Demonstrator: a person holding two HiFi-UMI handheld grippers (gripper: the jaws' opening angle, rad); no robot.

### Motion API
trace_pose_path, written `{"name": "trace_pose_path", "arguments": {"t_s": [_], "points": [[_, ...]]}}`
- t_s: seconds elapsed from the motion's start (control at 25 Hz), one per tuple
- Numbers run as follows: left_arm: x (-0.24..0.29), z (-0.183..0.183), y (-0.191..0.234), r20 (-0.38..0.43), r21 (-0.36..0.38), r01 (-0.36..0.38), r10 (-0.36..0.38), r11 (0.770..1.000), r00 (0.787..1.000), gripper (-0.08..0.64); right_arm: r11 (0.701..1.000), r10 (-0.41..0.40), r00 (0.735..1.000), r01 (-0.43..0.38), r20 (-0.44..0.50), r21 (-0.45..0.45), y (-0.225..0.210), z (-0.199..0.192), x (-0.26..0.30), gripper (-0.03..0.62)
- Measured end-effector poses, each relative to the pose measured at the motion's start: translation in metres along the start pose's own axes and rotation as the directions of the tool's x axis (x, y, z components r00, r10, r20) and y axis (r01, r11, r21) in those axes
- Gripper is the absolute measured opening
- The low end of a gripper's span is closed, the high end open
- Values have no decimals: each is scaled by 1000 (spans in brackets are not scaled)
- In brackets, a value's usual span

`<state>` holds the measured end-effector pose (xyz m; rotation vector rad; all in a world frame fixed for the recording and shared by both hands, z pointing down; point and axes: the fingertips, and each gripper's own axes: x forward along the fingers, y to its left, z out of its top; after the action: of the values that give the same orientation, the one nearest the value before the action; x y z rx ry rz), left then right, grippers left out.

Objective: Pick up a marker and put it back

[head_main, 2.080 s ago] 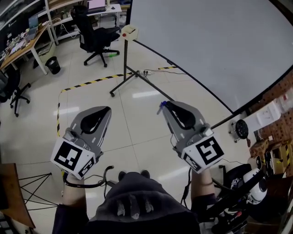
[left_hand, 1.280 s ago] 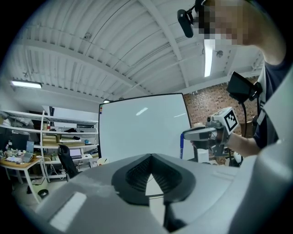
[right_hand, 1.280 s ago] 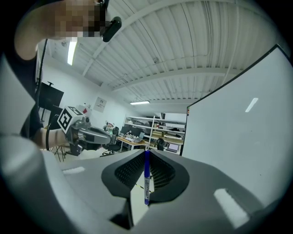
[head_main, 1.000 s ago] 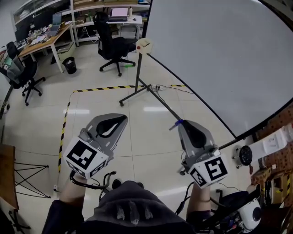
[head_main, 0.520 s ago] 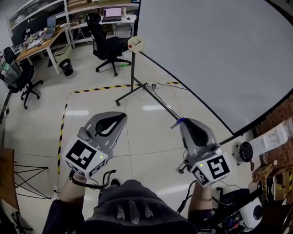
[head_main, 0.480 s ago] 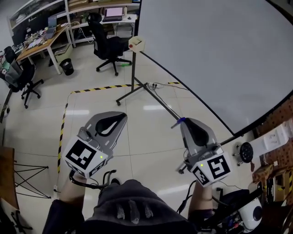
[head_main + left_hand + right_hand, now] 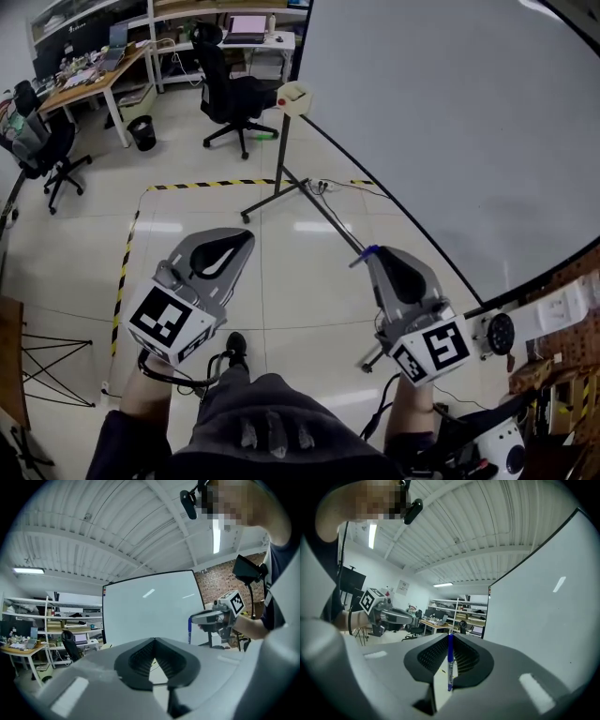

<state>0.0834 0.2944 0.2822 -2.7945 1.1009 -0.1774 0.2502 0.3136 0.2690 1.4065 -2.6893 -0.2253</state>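
Observation:
A blue marker (image 7: 450,663) stands upright between the jaws of my right gripper (image 7: 450,637), which is shut on it. In the head view its blue end (image 7: 369,252) sticks out of the right gripper (image 7: 375,255), just left of the whiteboard's dark lower ledge (image 7: 412,225). The left gripper view shows the same marker (image 7: 189,633) hanging below the right gripper (image 7: 204,617). My left gripper (image 7: 242,236) hovers over the floor to the left, jaw tips together and nothing in them (image 7: 154,640).
A large whiteboard (image 7: 459,112) fills the right side, on a stand with splayed legs (image 7: 279,192). A cream box with a red dot (image 7: 293,97) sits at the ledge's far end. Office chairs (image 7: 234,98), desks (image 7: 89,80) and yellow-black floor tape (image 7: 202,184) lie beyond.
The head view has shifted a little. My right gripper has sunk lower and to the right, marker still in it. The left gripper has stayed about where it was.

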Motion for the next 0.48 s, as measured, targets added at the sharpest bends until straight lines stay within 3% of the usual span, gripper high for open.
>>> {"name": "trace_pose_path", "arguments": {"t_s": [0.48], "points": [[49,-21,155,30,-26,30,-29,999,999,6,999,-39,999,38,-27,-37,-22,8,154,31]]}}
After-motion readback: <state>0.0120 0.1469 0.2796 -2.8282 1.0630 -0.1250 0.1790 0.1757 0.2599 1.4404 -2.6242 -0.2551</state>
